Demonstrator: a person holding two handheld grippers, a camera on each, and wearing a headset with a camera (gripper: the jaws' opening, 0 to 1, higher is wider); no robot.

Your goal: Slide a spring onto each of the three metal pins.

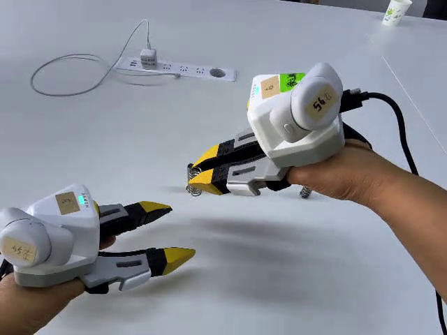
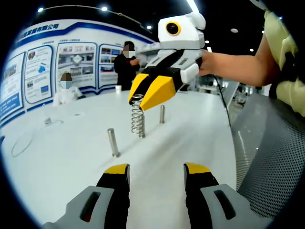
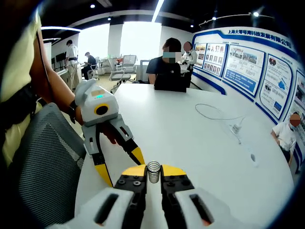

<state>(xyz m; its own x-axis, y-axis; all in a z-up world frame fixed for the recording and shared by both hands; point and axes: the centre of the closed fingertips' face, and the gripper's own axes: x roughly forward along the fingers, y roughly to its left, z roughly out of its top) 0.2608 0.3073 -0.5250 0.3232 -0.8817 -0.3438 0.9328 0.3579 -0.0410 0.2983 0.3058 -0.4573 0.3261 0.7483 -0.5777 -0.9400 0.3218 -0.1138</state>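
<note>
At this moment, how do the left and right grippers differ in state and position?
The left gripper's jaws stand wide apart; the right gripper's are shut. The left gripper holds nothing; the right gripper pinches a spring by its top. The right gripper is out at the metal pins, with the spring reaching down to the table; the left gripper sits short of them. Both have white bodies and yellow-tipped black jaws.
</note>
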